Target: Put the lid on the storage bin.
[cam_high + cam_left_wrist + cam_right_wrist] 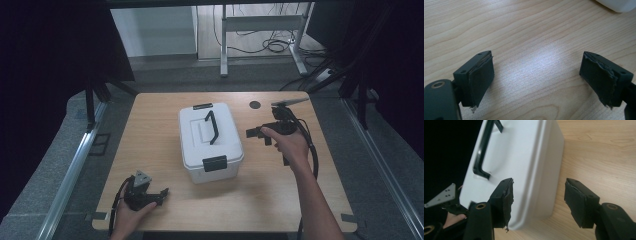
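Your right tongs (254, 133) stand wide, with nothing between the two black jaws. They sit just beside the right long wall of the white rectangular plastic box (210, 142), pointing at it; in the right gripper view one pad (507, 201) lies in front of the box's (524, 170) wall near its corner and the other (576, 203) stands over bare wood, neither pressing on it. Your right hand (290, 145) grips the tool's body on the side away from the box, its cable looping behind.

Your left tongs (162, 192) are also spread wide and hold nothing; they rest well apart from the box, off its near left corner, pointing toward it. In the left gripper view only a white corner of the box (619, 5) peeks in at the top.

The box sits shut in the middle of the light wooden surface (150, 145), with its black carrying handle (212, 127) lying flat on the lid and a black latch (215, 163) on the near end.
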Motion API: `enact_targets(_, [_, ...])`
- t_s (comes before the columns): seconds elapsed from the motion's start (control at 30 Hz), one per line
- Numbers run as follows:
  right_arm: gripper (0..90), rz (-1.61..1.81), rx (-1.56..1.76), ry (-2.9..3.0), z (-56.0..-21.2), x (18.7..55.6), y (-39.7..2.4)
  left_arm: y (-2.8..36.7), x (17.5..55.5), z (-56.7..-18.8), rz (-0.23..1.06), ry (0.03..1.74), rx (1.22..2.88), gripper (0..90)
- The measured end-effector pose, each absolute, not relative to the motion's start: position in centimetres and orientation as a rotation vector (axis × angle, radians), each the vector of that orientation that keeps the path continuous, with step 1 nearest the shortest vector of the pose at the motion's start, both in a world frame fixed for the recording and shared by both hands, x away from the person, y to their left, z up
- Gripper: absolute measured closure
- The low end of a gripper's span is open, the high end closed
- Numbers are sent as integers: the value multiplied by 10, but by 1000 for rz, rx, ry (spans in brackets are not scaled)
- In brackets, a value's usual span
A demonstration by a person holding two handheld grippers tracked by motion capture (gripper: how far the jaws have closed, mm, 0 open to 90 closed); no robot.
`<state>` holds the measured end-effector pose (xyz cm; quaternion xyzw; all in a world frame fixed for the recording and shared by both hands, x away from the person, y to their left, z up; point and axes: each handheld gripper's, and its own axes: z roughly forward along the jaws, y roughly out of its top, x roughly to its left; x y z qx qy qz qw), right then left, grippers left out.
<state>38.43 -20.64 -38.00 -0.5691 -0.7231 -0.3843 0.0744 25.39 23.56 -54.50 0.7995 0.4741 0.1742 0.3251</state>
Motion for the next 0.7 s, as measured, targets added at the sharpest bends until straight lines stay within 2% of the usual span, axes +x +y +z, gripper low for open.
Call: enact_targets(0.7, [383,-1182,-1721,-2117,-458,327,-270,235,253,-545,453,1249,2096,123])
